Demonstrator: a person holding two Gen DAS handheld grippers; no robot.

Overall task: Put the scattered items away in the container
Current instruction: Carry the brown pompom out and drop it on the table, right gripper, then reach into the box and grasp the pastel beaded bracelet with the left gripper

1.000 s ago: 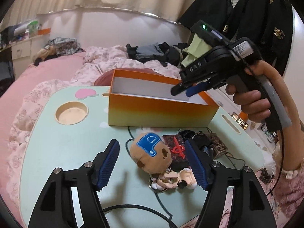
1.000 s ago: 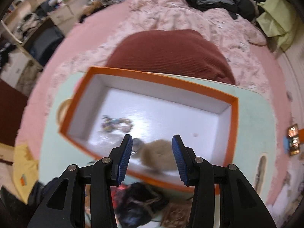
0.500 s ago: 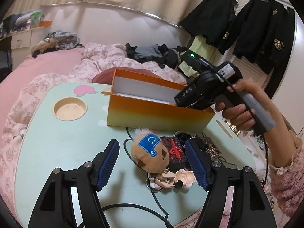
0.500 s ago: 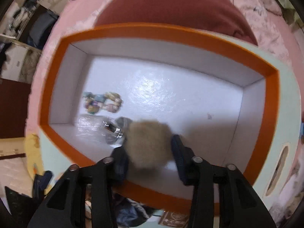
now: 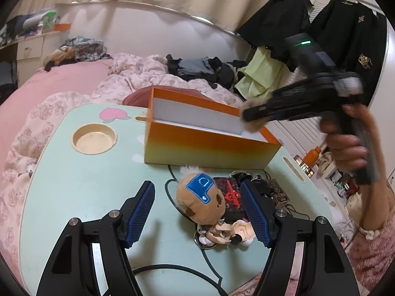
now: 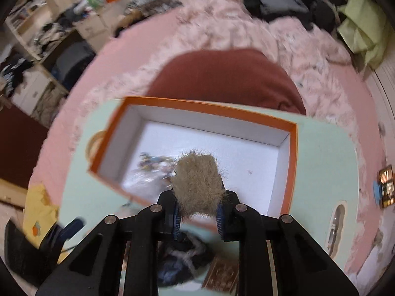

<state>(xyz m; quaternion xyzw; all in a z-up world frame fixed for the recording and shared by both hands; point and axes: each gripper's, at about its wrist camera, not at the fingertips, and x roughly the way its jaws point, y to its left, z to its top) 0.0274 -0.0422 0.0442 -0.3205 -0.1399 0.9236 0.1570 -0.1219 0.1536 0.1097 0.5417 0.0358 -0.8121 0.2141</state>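
An orange box (image 5: pixel 209 148) with a white inside stands on the mint-green table (image 5: pixel 86 185). My right gripper (image 6: pixel 197 197) hangs above the box, its jaws closing on a tan fur pompom (image 6: pixel 197 185) squeezed between the pads. From the left wrist, the pompom (image 5: pixel 254 125) shows at the right gripper's (image 5: pixel 251 116) tip, over the box's right end. A bead bracelet (image 6: pixel 153 160) lies blurred on the box floor. My left gripper (image 5: pixel 196 192) stands open low over the table, around a brown plush head (image 5: pixel 200 202) with a blue patch.
Beside the plush lie a small figure (image 5: pixel 227 231), a dark pouch with a red emblem (image 5: pixel 229 192), black tangled items (image 5: pixel 246 175) and a patterned card (image 5: pixel 279 194). A round cup recess (image 5: pixel 93 138) is sunk into the table's left. A pink bed surrounds the table.
The right gripper dipped into the box, shut on the fur pompom and rose with it above the rim. The left gripper kept its place and its opening.
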